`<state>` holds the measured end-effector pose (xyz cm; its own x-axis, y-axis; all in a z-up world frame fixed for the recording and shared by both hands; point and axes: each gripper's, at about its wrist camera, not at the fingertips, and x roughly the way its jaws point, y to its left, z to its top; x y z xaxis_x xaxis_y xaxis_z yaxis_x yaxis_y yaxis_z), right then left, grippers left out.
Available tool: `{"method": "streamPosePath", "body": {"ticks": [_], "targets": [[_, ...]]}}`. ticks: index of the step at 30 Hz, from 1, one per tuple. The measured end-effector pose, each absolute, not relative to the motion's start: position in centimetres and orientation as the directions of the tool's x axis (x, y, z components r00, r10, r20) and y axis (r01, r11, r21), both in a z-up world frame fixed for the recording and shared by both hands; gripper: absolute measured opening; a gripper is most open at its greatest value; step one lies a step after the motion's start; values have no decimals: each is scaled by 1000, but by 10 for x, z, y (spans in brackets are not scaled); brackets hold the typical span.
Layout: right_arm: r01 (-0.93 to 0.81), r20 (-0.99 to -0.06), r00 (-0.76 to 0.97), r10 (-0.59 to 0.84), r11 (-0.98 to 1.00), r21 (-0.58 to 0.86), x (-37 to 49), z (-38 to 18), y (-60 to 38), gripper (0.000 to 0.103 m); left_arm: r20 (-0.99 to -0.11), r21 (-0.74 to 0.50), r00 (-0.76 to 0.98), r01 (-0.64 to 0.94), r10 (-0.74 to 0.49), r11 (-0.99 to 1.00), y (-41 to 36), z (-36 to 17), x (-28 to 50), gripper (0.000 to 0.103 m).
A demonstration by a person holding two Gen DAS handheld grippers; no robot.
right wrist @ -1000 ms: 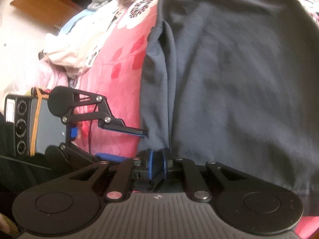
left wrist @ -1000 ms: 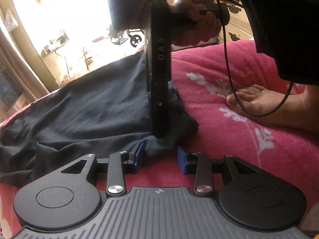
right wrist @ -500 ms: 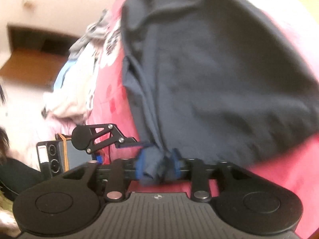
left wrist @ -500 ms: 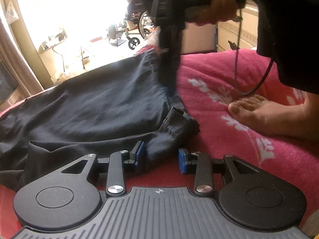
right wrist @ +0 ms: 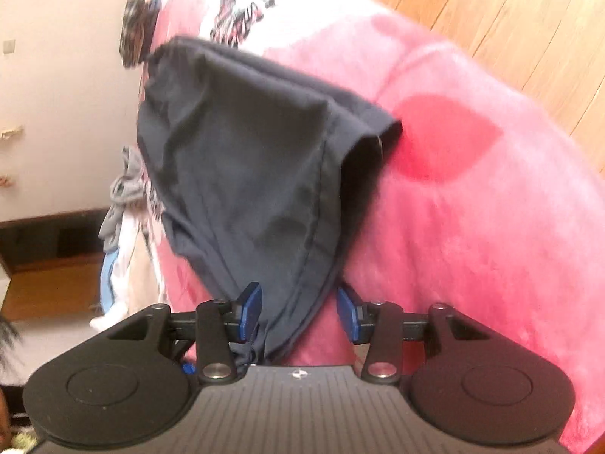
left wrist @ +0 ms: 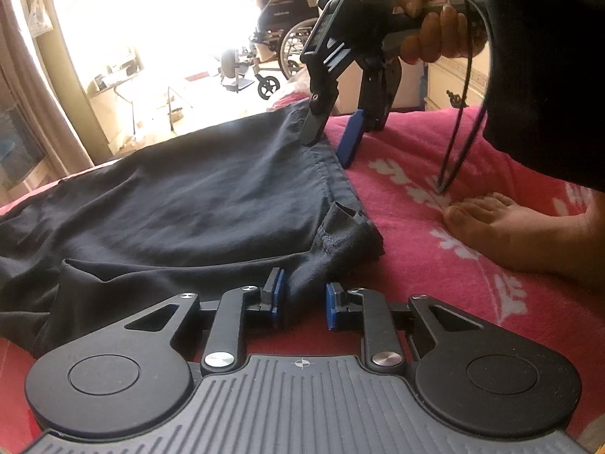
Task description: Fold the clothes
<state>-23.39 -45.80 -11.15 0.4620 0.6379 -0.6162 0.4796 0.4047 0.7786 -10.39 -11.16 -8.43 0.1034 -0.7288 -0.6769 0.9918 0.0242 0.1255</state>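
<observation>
Pink fleece blanket with a white leaf pattern (left wrist: 435, 249) covers the bed, and a dark navy cotton garment (left wrist: 196, 204) lies spread across it, reaching toward the bed's far edge in the left wrist view. Its hemmed side edge runs along the bare pink fleece, and a crumpled sleeve-like corner sits bunched at the near end.

The left gripper (left wrist: 302, 299) is low over the bed with its blue-padded jaws partly open; that bunched corner of the garment lies between the pads, against the left one and clear of the right, so nothing is clamped.

The right gripper (left wrist: 331, 140) (right wrist: 298, 310), held in the person's right hand (left wrist: 438, 34), hangs further along the same hemmed edge. Its jaws stand wide apart. In the right wrist view, which is blurred, a hemmed fold of the garment passes between the blue pads, close to the left one; it is not pinched.

A bare foot (left wrist: 522, 230) rests on the blanket beside the garment. A black cable (left wrist: 465, 113) loops down from the right gripper to the fleece near the toes.
</observation>
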Motion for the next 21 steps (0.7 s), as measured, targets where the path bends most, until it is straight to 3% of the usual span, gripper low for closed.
{"method": "streamPosePath", "body": {"ticks": [6, 8, 10, 16, 21], "targets": [[505, -619, 521, 587, 373, 779, -233, -113, -452, 47, -662, 70, 98, 995, -743, 69, -110, -83, -97, 7], [494, -617, 543, 569, 378, 783, -232, -112, -449, 41, -657, 57, 95, 995, -748, 76, -109, -82, -96, 6], [462, -615, 551, 564, 408, 788, -229, -107, -446, 10, -651, 42, 89, 996, -754, 81, -108, -81, -95, 5], [348, -568, 590, 574, 455, 820, -214, -82, -442, 7, -607, -119, 56, 980, -792, 161, -100, -73, -78, 5], [285, -520, 631, 575, 451, 845, -190, -65, -439, 7, -548, -322, 40, 912, -836, 255, -90, -63, -48, 5]]}}
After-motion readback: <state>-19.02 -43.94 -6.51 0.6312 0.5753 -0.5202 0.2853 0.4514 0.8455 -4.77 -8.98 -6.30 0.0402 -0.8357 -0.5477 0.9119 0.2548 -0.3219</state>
